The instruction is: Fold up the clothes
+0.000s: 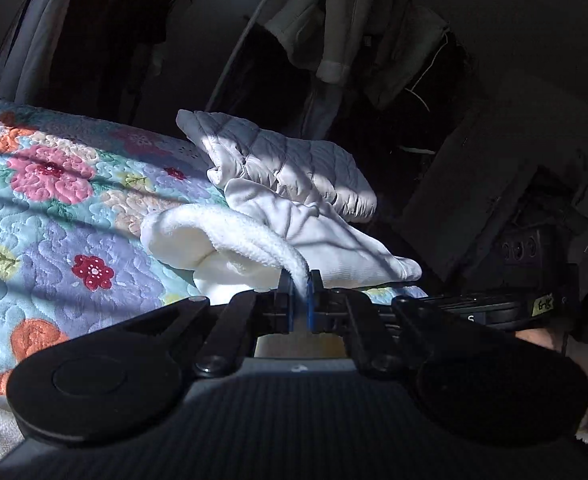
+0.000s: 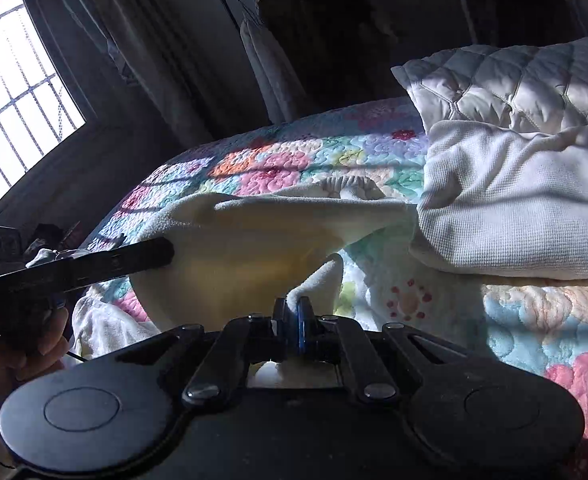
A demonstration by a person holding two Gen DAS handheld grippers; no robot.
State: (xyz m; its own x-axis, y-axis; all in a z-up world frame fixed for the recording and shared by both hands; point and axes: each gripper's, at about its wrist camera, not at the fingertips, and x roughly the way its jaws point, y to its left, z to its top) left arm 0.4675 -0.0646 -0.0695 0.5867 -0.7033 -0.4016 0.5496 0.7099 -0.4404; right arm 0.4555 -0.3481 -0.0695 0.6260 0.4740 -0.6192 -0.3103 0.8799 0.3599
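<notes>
Fleece garment (image 1: 197,236) held lifted, unfolded, pinched by left gripper (image 1: 300,292) and right gripper (image 2: 291,312); 2 whites (image 2: 514,200) piled alongside.

Left tongs (image 1: 302,284): jaws closed, clamped on a fold of cream fleece garment (image 1: 213,240), pointing forward and level. Right tongs (image 2: 292,312): jaws closed, pinching another edge of the same garment. Hand (image 2: 25,344): wrapped around the left tongs' handle, seen in the right wrist view.

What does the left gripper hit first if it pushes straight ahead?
The cream fleece garment it already pinches; the left gripper would bunch that first. Beyond, likely the white knit top, though depth is unclear.
</notes>
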